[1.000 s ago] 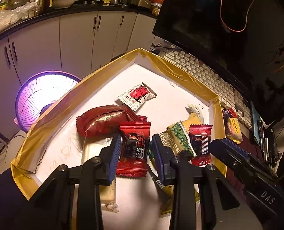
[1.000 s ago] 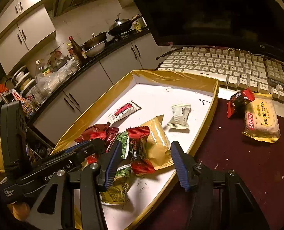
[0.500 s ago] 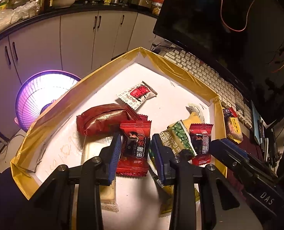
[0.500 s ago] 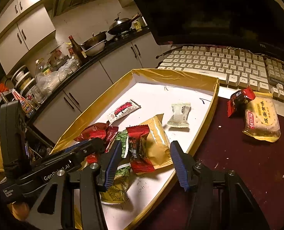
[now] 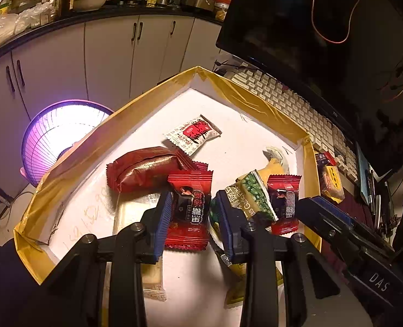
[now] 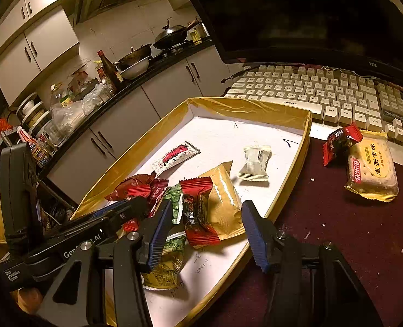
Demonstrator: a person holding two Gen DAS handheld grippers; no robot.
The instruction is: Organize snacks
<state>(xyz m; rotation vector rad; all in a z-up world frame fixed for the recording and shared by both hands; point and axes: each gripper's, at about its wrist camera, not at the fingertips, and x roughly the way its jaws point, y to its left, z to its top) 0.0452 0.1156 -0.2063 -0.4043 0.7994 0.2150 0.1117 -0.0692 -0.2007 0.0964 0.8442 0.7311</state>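
A white tray with a yellow taped rim (image 5: 136,109) (image 6: 256,106) holds several snack packets. My left gripper (image 5: 193,215) is open over a red packet (image 5: 190,207) that lies between its fingers in the tray. Beside it lie a dark red bar (image 5: 141,169), a green pea packet (image 5: 252,196), another red packet (image 5: 283,199) and a white and red sachet (image 5: 193,133). My right gripper (image 6: 205,229) is open and empty above the tray's near edge, over a red packet (image 6: 197,212) and a gold packet (image 6: 223,204). A yellow cracker packet (image 6: 371,169) and a small red packet (image 6: 340,140) lie outside on the maroon mat.
A white keyboard (image 6: 324,90) and a dark monitor (image 6: 310,13) stand behind the tray. A small white candy (image 6: 256,162) lies in the tray. A glowing purple heater (image 5: 57,133) stands on the floor to the left. Kitchen cabinets (image 5: 106,54) lie beyond.
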